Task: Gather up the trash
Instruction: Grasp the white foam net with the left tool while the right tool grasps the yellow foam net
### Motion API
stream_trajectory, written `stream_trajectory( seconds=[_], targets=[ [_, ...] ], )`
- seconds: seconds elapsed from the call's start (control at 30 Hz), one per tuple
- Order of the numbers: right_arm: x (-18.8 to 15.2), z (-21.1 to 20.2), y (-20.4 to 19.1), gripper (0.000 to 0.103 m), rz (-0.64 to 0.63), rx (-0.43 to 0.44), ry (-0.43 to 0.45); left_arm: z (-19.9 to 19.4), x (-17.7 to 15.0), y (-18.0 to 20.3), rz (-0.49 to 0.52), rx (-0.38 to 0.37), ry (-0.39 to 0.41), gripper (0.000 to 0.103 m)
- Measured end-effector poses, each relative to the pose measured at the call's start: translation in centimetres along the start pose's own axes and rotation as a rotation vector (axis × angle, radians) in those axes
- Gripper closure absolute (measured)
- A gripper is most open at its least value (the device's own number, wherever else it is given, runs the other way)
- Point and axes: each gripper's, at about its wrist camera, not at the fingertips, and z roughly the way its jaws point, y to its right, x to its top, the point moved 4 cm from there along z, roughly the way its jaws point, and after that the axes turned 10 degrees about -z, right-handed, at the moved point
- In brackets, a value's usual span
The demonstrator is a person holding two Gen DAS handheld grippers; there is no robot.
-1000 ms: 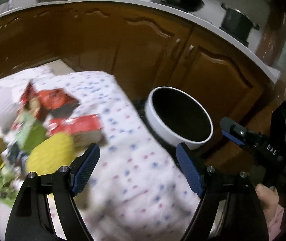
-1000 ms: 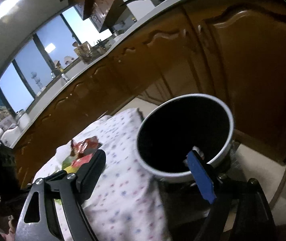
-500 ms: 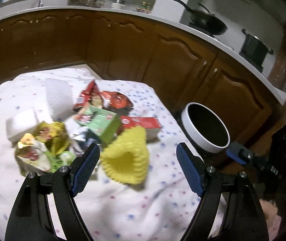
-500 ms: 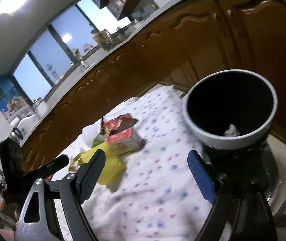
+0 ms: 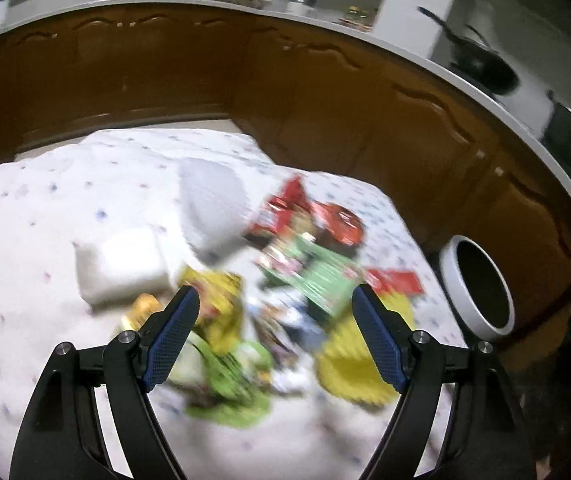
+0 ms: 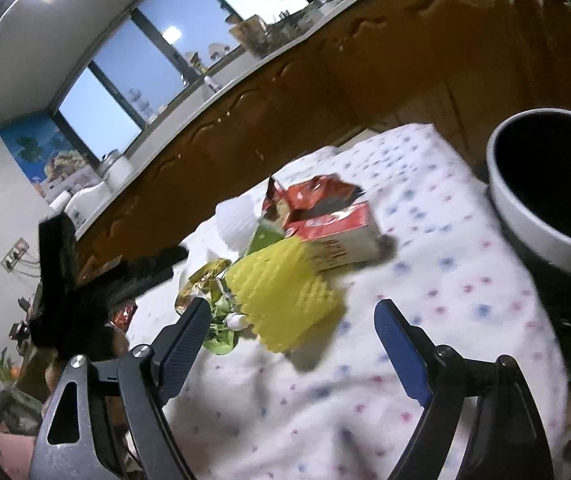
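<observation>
Trash pile [image 5: 285, 288] mid-cloth [image 5: 45, 208]; bin [image 5: 479, 286] off its right edge, cabinets [image 5: 325, 92] behind.

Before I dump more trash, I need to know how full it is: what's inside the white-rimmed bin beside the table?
The white-rimmed bin shows only a dark interior in both views; its bottom is in shadow, so any contents cannot be seen.

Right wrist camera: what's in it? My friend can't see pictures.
The open right gripper hovers over a dotted tablecloth, empty. Ahead lies a trash pile: a yellow foam net, a red box and wrappers. A white-rimmed bin stands at the right.
</observation>
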Motion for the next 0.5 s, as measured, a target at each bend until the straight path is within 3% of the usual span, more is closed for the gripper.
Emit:
stream_trajectory(
  seconds=[0.17,0.23,0.3,0.33,0.37,0.4,0.43,0.5],
  targets=[
    [0.3,3.0,-0.6,0.021,-0.014,0.004,-0.043,4.4,3.9,-2.3,-0.069,0.027,-0.029,0.023],
    [0.4,4.4,-0.5,0.03,-0.016,0.001,-0.07,6.3,4.7,-2.5,-0.049,0.061,-0.04,0.025],
    [0.4,5.4,-0.4,0.036,-0.009,0.006,-0.09,8.3,5.1,-2.8,-0.034,0.088,-0.068,0.047],
    [0.3,5.7,-0.5,0.047,-0.015,0.004,-0.097,9.1,5.1,-2.9,-0.033,0.083,-0.093,0.055],
    [0.2,5.9,-0.6,0.054,-0.025,0.002,-0.104,9.8,5.0,-2.9,-0.033,0.069,-0.121,0.074],
    [0.1,5.9,-0.8,0.075,-0.034,0.003,-0.11,10.1,4.9,-3.0,-0.027,0.063,-0.137,0.089],
    [0.0,5.9,-1.0,0.09,-0.045,0.0,-0.114,10.2,4.7,-3.0,-0.021,0.059,-0.141,0.09],
    [0.0,5.0,-1.4,0.091,-0.074,-0.014,-0.099,9.1,4.5,-2.7,-0.009,0.038,-0.113,0.092]
  ],
)
